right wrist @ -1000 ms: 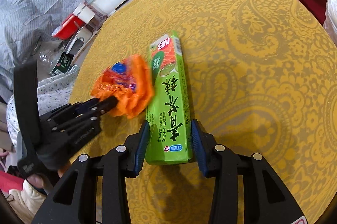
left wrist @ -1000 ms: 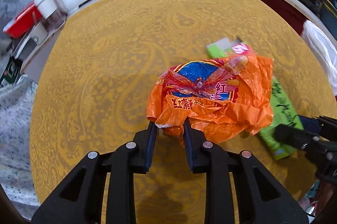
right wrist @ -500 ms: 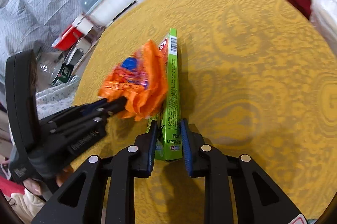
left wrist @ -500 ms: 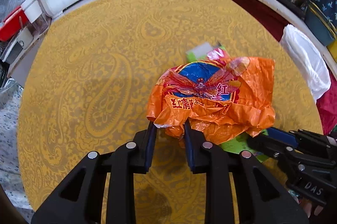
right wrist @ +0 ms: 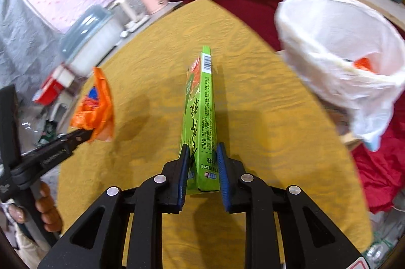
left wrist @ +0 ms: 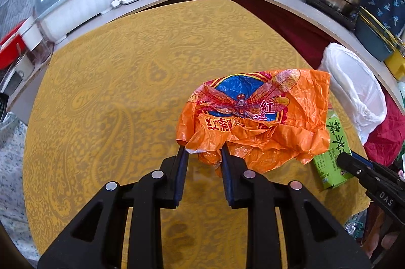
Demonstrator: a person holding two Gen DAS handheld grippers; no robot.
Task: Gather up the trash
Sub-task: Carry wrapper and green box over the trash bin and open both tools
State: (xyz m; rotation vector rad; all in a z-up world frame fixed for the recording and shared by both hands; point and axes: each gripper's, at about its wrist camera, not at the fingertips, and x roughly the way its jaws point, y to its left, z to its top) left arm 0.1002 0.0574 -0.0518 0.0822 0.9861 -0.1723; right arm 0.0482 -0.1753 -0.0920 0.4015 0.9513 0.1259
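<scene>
My left gripper is shut on the near edge of a crumpled orange plastic bag with a dragonfly print, held above the yellow table. The bag and left gripper also show in the right wrist view. My right gripper is shut on the near end of a long green carton, lifted on edge over the table. The carton and the right gripper show at the right of the left wrist view.
A bin lined with a white bag stands past the table's right edge, with something orange inside; it also shows in the left wrist view. A covered white container, kettles and pots line the counters behind. Red cloth lies at right.
Both grippers have lifted their loads and swung right toward the white-lined bin. The right gripper closed on the carton and turned it on edge.
</scene>
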